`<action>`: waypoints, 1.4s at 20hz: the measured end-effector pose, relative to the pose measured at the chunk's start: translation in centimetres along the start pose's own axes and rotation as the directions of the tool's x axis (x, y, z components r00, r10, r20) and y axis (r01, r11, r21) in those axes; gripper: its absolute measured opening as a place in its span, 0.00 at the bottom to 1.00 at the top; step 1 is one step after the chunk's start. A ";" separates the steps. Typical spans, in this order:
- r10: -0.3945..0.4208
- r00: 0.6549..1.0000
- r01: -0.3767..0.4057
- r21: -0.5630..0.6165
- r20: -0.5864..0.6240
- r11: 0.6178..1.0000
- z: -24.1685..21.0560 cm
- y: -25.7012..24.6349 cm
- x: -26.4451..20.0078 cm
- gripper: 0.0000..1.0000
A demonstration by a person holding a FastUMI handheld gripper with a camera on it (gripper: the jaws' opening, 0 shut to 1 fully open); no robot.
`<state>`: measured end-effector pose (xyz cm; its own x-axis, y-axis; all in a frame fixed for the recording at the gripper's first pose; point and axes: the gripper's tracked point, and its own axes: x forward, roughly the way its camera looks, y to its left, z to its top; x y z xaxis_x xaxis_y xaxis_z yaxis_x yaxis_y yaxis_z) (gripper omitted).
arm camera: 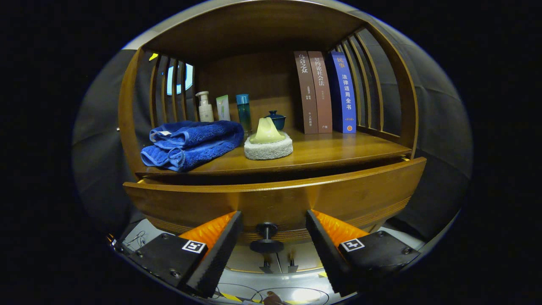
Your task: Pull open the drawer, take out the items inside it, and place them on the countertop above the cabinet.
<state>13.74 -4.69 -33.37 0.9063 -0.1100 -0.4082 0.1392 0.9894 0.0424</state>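
Observation:
The wooden drawer [275,199] of the cabinet stands slightly pulled out, with a dark gap between its top edge and the countertop [338,152]. Its black round knob [266,238] sits between my fingers, with space on both sides. My gripper [273,231] is open; its orange and black fingers [220,241] flank the knob without touching it. The inside of the drawer is hidden behind its front panel.
On the countertop lie a folded blue towel [190,144] and a white round sponge with a yellow-green piece on top [268,142]. Behind them stand bottles [205,108], a dark teapot [276,120] and three books [324,93]. Slatted wooden sides enclose the shelf.

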 end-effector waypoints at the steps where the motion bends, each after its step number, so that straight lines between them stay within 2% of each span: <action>1: 0.000 1.000 0.000 0.002 0.001 1.000 0.1 0.0 0.6 0.99; 10: -0.023 1.000 0.023 -0.005 -0.003 1.000 0.4 0.2 2.3 1.00; 15: 0.002 0.999 -0.002 0.011 -0.055 1.000 -0.5 0.8 1.9 1.00; 21: 0.039 0.999 -0.039 -0.020 0.029 0.999 3.7 2.2 -3.8 1.00; 25: 0.066 0.990 -0.063 -0.027 0.126 0.998 9.2 2.8 -8.9 1.00; 28: 0.060 0.977 -0.050 -0.057 0.205 0.997 13.4 2.5 -13.6 0.99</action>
<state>7.09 -1.96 -15.52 0.9757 -0.0672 -0.2087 0.0710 0.9974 0.0110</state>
